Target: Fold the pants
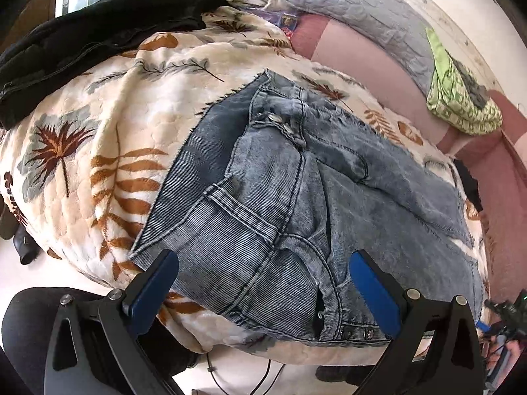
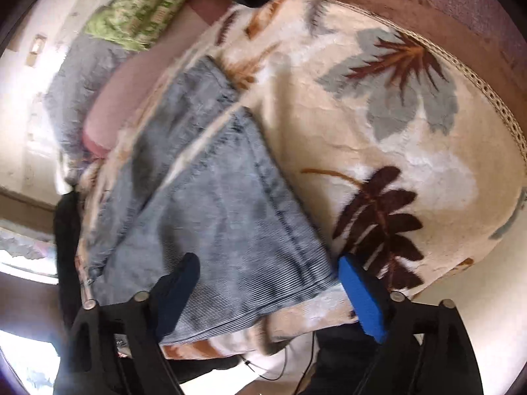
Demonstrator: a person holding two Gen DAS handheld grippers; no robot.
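Observation:
Light blue jeans point(image 1: 296, 181) lie on a cream blanket with a leaf print point(image 1: 115, 131), waistband and buttons facing up. In the left wrist view my left gripper point(image 1: 263, 260) hovers over the hip and pocket area near the bed's front edge. It is open, its blue pads wide apart with denim showing between them. In the blurred right wrist view the jeans point(image 2: 224, 197) show as leg panels lying on the blanket point(image 2: 378, 115). My right gripper point(image 2: 268, 261) is open over their near end, its pads straddling the cloth without pressing it.
A black garment point(image 1: 98, 33) lies at the blanket's far left. A grey-blue quilted pillow point(image 1: 362, 10) and a green patterned cloth point(image 1: 461, 98) rest on the pink sheet point(image 1: 362, 65) behind. Thin cables point(image 1: 263, 375) run over the pale floor below the bed edge.

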